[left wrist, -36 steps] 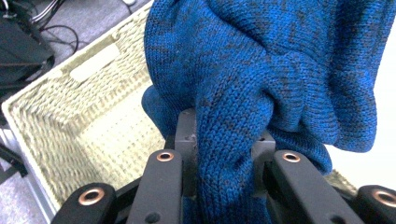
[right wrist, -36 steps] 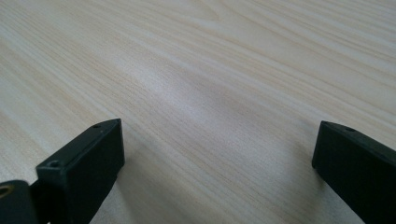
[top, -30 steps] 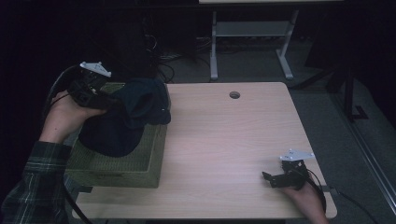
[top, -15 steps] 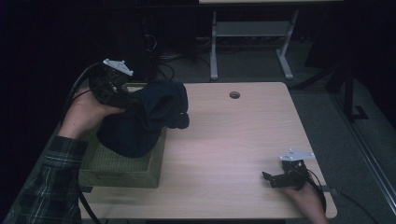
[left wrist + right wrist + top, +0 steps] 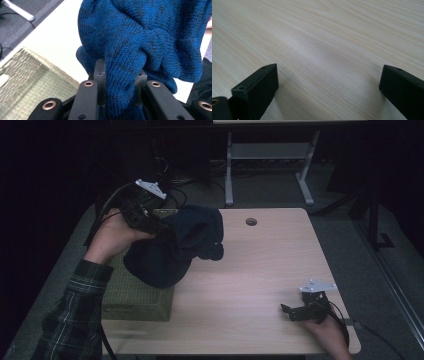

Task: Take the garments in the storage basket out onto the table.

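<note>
Left gripper (image 5: 150,217) lifts a blue knit garment (image 5: 172,245) above the green woven box (image 5: 135,295); the right gripper (image 5: 300,311) rests idle.

At the bench's (image 5: 250,270) left edge the box sits on the near half, and the garment hangs bunched above its far end, drooping toward the bench's middle. In the left gripper view the left gripper (image 5: 120,82) has its jaws pinched tight on a fold of the garment (image 5: 140,42), with the box's mesh (image 5: 32,80) below at the left. Near the bench's near right corner a hand holds the right gripper low over bare wood; the right gripper view shows its jaws spread wide with nothing between them (image 5: 327,82).
</note>
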Demonstrator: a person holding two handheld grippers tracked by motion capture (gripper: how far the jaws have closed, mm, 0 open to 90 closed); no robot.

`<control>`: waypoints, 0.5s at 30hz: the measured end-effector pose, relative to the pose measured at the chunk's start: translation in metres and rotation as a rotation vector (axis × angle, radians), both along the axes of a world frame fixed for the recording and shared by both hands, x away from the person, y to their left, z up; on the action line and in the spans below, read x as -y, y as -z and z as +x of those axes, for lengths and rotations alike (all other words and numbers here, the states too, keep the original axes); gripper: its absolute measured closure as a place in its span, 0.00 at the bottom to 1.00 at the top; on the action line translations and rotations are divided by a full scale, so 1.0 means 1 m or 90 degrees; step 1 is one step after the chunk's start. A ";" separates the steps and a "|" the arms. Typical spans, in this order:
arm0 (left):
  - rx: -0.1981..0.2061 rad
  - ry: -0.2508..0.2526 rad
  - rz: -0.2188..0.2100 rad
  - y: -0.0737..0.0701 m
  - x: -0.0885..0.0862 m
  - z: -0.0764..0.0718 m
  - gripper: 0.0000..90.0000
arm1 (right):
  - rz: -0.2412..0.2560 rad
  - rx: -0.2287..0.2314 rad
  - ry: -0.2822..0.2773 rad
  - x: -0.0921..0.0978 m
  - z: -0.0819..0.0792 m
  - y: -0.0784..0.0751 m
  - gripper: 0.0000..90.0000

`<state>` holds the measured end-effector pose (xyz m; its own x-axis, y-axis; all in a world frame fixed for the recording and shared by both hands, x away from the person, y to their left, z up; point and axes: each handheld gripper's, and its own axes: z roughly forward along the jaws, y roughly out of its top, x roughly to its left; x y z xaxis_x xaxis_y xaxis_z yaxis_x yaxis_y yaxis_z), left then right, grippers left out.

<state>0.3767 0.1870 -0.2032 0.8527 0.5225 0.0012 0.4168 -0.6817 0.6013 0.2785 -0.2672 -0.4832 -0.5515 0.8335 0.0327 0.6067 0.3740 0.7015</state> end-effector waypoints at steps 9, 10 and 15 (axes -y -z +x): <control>-0.006 0.038 -0.003 0.006 0.035 -0.004 0.81 | 0.000 0.000 0.000 0.000 0.000 0.000 0.02; -0.006 0.044 -0.004 0.007 0.039 -0.004 0.81 | 0.000 0.000 0.000 0.000 0.000 0.000 0.02; -0.013 0.057 -0.005 0.017 0.058 -0.004 0.81 | 0.001 0.000 0.000 0.000 0.000 0.000 0.02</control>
<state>0.3724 0.1289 -0.2199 0.8955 0.4445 -0.0205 0.3671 -0.7120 0.5986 0.2785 -0.2671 -0.4832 -0.5513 0.8336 0.0334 0.6064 0.3729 0.7023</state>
